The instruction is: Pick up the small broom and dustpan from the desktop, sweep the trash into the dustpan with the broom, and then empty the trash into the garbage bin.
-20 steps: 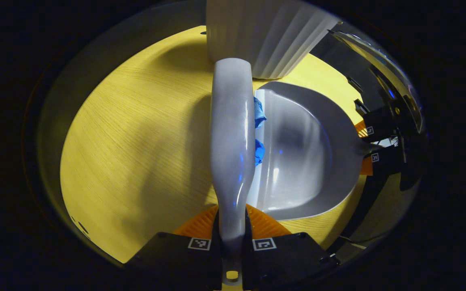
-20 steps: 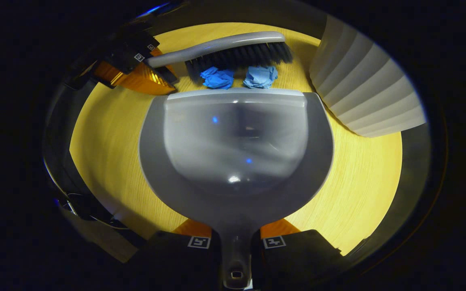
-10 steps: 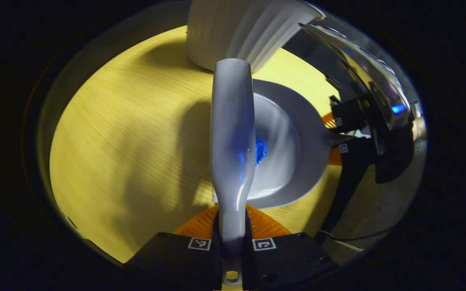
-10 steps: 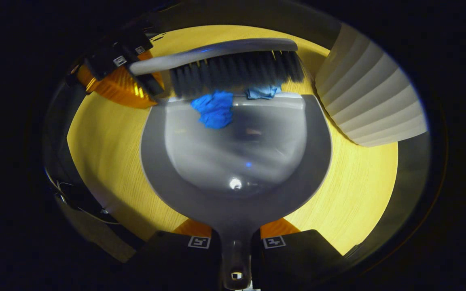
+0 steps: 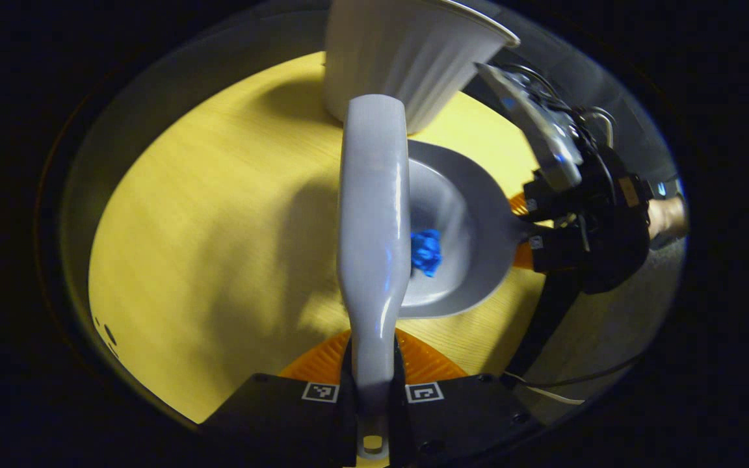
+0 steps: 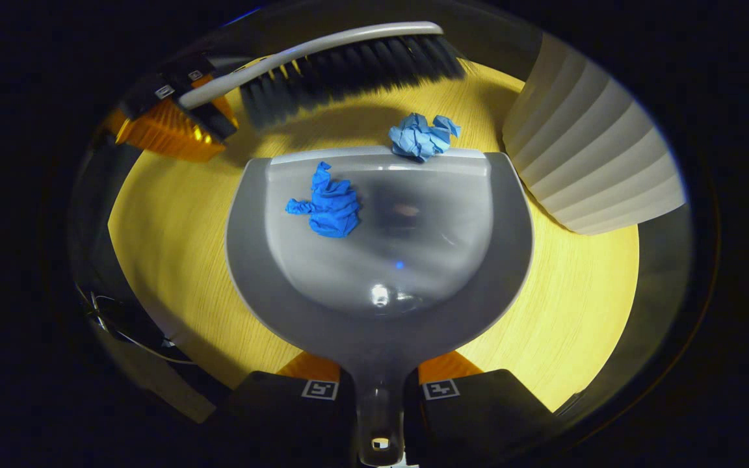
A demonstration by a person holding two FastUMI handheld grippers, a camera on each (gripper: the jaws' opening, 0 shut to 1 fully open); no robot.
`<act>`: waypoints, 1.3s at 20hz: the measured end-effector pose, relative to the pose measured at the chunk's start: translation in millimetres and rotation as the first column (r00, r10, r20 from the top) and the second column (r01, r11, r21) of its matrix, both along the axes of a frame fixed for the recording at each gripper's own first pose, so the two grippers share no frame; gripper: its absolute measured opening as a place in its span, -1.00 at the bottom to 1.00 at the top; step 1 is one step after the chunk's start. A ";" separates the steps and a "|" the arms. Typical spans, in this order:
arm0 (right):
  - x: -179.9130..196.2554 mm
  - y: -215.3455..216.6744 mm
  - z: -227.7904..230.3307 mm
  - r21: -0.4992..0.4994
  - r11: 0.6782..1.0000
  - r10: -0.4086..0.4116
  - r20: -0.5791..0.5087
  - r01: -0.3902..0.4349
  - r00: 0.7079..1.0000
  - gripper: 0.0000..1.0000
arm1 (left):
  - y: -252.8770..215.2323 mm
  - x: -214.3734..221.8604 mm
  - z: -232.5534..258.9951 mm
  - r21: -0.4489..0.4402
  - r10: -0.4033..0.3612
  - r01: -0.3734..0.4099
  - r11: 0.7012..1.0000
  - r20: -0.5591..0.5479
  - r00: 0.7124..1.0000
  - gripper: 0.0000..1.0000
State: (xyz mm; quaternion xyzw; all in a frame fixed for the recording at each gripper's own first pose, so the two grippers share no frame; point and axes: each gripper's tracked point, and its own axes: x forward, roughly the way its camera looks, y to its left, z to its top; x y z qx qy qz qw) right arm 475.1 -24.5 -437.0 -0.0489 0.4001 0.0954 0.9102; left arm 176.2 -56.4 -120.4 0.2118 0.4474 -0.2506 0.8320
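Note:
My left gripper (image 5: 372, 390) is shut on the grey handle of the small broom (image 5: 373, 214). In the right gripper view the broom (image 6: 348, 65) hangs above the table beyond the dustpan, bristles down, with the left gripper (image 6: 183, 107) at its handle end. My right gripper (image 6: 380, 390) is shut on the handle of the grey dustpan (image 6: 378, 286), which lies flat on the yellow table. A dark blue paper wad (image 6: 329, 207) lies inside the pan. A lighter blue wad (image 6: 421, 136) rests on the pan's front lip. The dustpan (image 5: 465, 240) and a blue wad (image 5: 426, 251) also appear to the broom's right in the left gripper view.
A white ribbed garbage bin (image 6: 589, 162) stands right of the dustpan, close to its rim, and appears at the top as the bin (image 5: 407, 58) in the left gripper view. The yellow wooden tabletop (image 5: 218, 227) stretches to the broom's left. A hand (image 5: 667, 218) holds the right gripper.
The broom swept both wads toward the pan, then lifted up and back. The dark wad now lies inside the pan; the light one sits on its lip.

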 end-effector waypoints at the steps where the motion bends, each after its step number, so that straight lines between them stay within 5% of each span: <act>1: 0.2 2.8 -5.4 0.002 1.000 -0.002 -0.006 0.002 1.000 -0.36 | 7.9 7.1 -1.6 0.017 0.032 -0.032 0.999 -0.007 0.999 -0.54; 10: 11.4 23.6 -5.6 0.001 1.000 0.011 -0.011 -0.011 1.000 -0.36 | -20.0 20.9 -31.1 0.073 -0.020 0.035 0.997 -0.197 0.980 -0.55; 15: 9.2 14.3 -4.0 0.026 0.998 0.050 -0.001 -0.050 0.999 -0.36 | -36.3 -14.6 -19.2 0.046 -0.139 0.155 0.987 -0.258 0.956 -0.55; 21: 1.4 6.5 -6.8 0.038 0.996 0.082 0.035 -0.083 0.996 -0.36 | -14.9 -14.6 10.6 0.065 0.074 -0.069 0.995 -0.083 0.994 -0.55; 26: 5.3 4.1 -5.9 0.065 0.996 0.055 0.033 -0.057 0.998 -0.36 | 32.1 -24.6 31.3 -0.053 0.295 -0.293 0.955 0.051 0.954 -0.55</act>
